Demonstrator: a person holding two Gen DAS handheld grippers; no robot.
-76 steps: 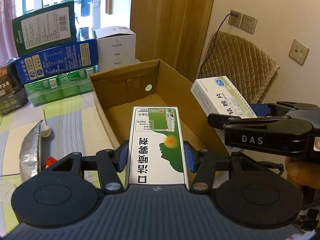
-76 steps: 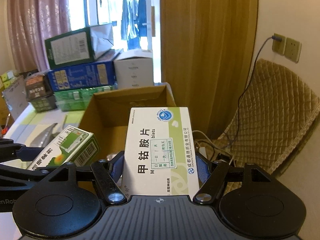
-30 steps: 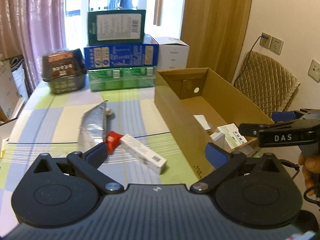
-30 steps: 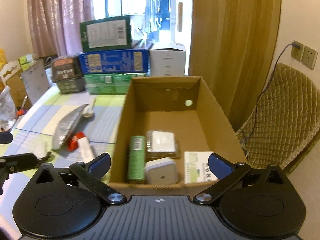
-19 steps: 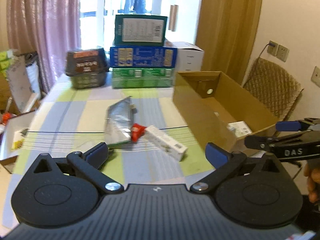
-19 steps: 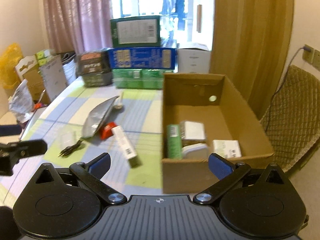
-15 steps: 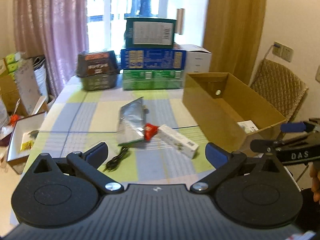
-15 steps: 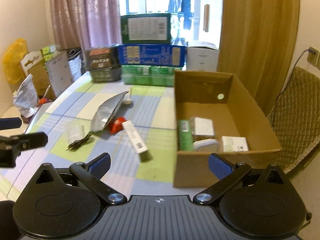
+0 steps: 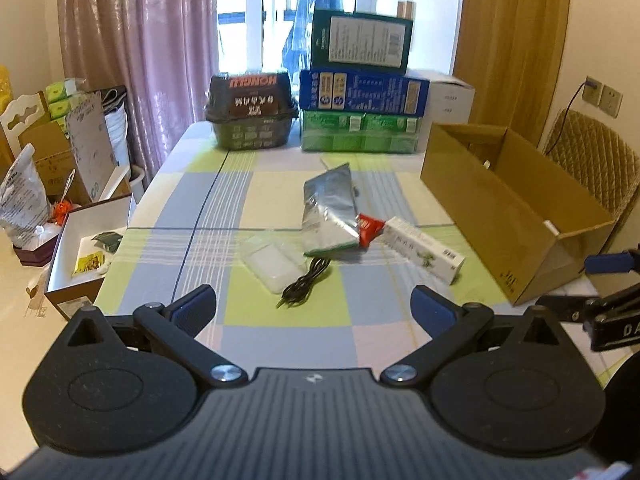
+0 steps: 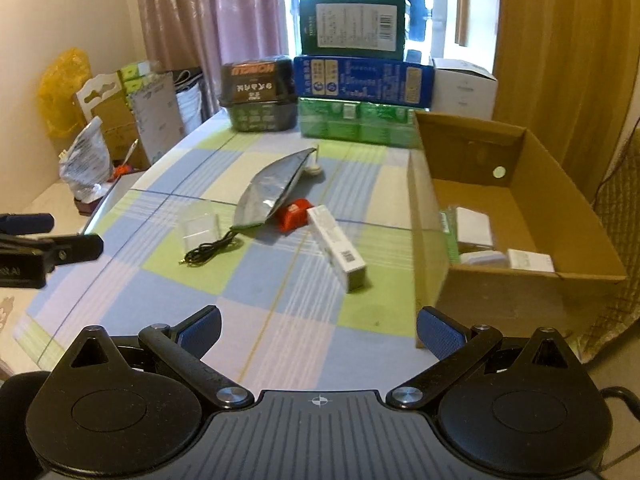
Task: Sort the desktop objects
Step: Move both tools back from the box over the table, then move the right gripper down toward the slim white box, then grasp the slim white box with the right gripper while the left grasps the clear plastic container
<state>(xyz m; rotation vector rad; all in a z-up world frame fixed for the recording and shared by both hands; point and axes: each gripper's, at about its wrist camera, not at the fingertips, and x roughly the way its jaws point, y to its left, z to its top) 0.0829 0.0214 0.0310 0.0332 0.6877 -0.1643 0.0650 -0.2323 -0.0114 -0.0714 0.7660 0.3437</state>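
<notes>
A: Checked cloth on the bench (image 9: 280, 322), stacked cartons (image 9: 362, 96) at the far edge by the window. Status of both tools?

B: Left gripper (image 9: 314, 308) fingers spread wide, nothing between them. Right gripper (image 10: 318, 330) same, released and empty. Both hover over the near edge of the bench, well back from the loose items.

A: What's left on the cloth?

B: Nearest the left fingers: black cable (image 9: 306, 282), coiled, touching a clear plastic case (image 9: 274, 262). Beyond that a silver foil pouch (image 9: 330, 210), a red packet (image 9: 367, 229) tucked at its corner, and a long white box (image 9: 424, 249) lying diagonal just beside the red packet. A small spoon (image 10: 312, 168) sits at the pouch's far end. Cardboard box (image 10: 516, 216) on the right already holds a few cartons at its near end.

A: Next pick?

B: My read: white box for the right tool, since it's closest to the cardboard box. Turn the wrist so the fingers straddle its narrow width, not its length. Come down near mid-length so it doesn't swing.

A: Risks?

B: Red packet sits close, so close on the end away from it. The cable will likely flop; pinch the bundle, not a single strand.
</notes>
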